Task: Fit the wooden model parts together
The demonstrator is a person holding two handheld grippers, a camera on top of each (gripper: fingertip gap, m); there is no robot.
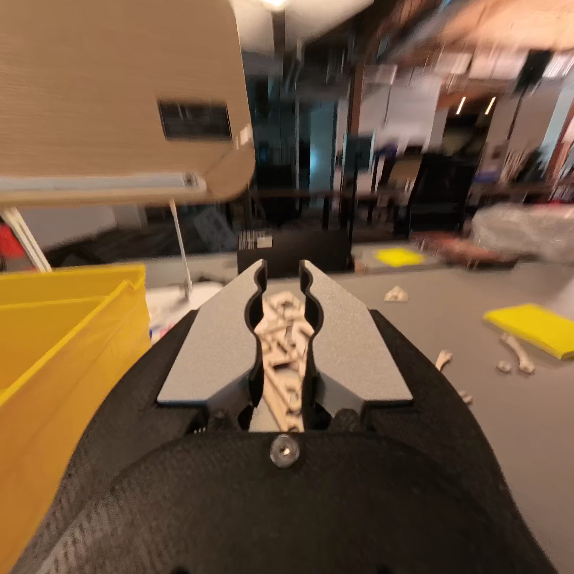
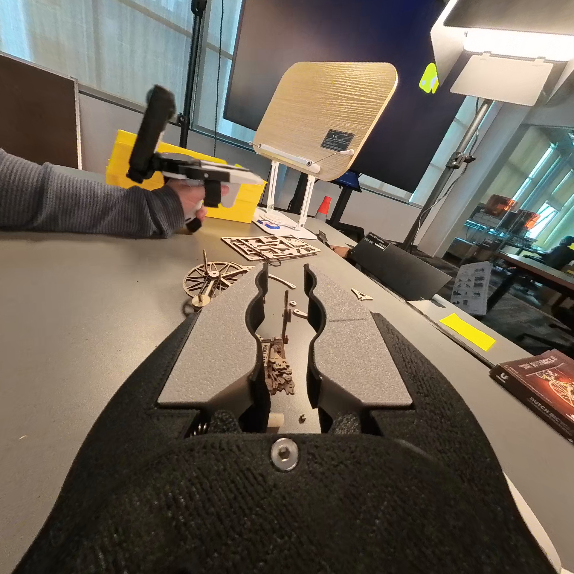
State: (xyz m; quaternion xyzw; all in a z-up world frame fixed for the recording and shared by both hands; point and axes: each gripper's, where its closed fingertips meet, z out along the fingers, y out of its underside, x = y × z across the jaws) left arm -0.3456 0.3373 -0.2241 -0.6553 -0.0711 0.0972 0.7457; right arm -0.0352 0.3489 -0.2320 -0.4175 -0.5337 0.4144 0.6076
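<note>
My left gripper (image 1: 282,267) is open and empty, hovering over a pale wooden parts sheet (image 1: 284,329) that shows through the gap. In the right wrist view a hand holds this gripper (image 2: 198,174) above the table, near the same sheet (image 2: 270,247). My right gripper (image 2: 285,270) is open, low over the table. A dark part-built wooden piece (image 2: 278,366) with an upright rod lies between its fingers, close to the left one. A spoked wooden wheel assembly (image 2: 211,279) stands to its left. Small loose wooden pieces (image 1: 517,352) lie on the grey table (image 2: 77,310).
A yellow bin (image 1: 62,310) stands at the left. A wooden book stand (image 2: 326,118) stands behind the sheet, with a black box (image 2: 400,270) to its right. A yellow pad (image 1: 534,326), a yellow note (image 2: 467,330) and the dark kit box (image 2: 540,391) lie near the right edge. The grippers' ends are close to 30 centimeters from one another.
</note>
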